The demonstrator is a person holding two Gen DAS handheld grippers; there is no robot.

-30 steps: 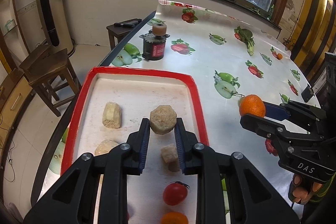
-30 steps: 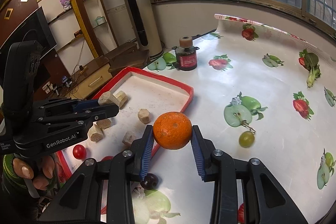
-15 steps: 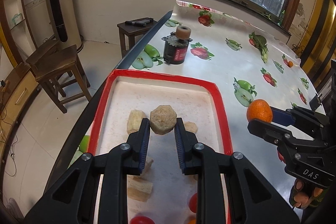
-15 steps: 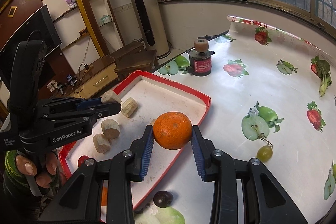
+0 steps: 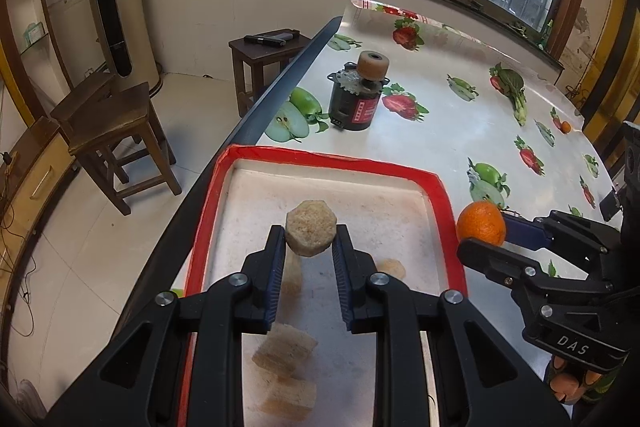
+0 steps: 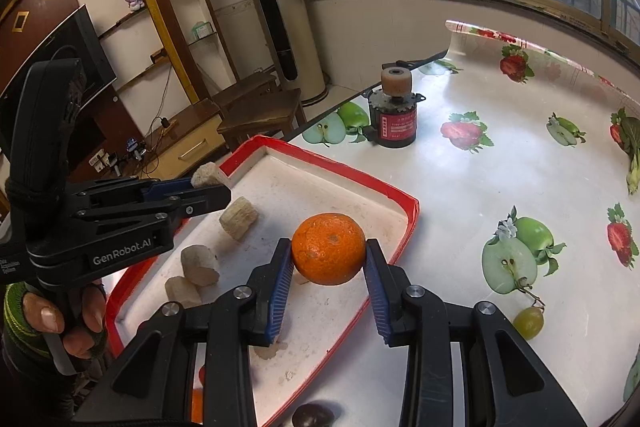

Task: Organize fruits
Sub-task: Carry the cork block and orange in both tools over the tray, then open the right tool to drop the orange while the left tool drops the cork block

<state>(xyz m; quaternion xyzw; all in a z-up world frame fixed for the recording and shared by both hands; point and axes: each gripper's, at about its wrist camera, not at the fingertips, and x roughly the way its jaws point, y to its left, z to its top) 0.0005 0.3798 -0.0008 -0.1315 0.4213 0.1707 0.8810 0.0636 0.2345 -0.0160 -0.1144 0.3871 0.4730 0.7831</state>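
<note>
My left gripper (image 5: 309, 251) is shut on a beige octagonal chunk (image 5: 310, 233) and holds it above the red-rimmed white tray (image 5: 328, 161). It also shows in the right wrist view (image 6: 208, 185), over the tray's left side. My right gripper (image 6: 327, 263) is shut on an orange (image 6: 328, 248) above the tray's right part (image 6: 412, 215). In the left wrist view the orange (image 5: 481, 223) sits just past the tray's right rim. Several beige chunks (image 6: 239, 217) lie in the tray.
A black motor with a beige roller (image 5: 359, 99) stands on the fruit-print tablecloth beyond the tray. A green grape (image 6: 528, 322) and a dark fruit (image 6: 313, 415) lie on the table near the tray. Wooden stools (image 5: 114, 123) stand off the table's left edge.
Both grippers moved forward along the tray toward its far end, each still holding its piece. The orange went from over the table to over the tray's right part.
</note>
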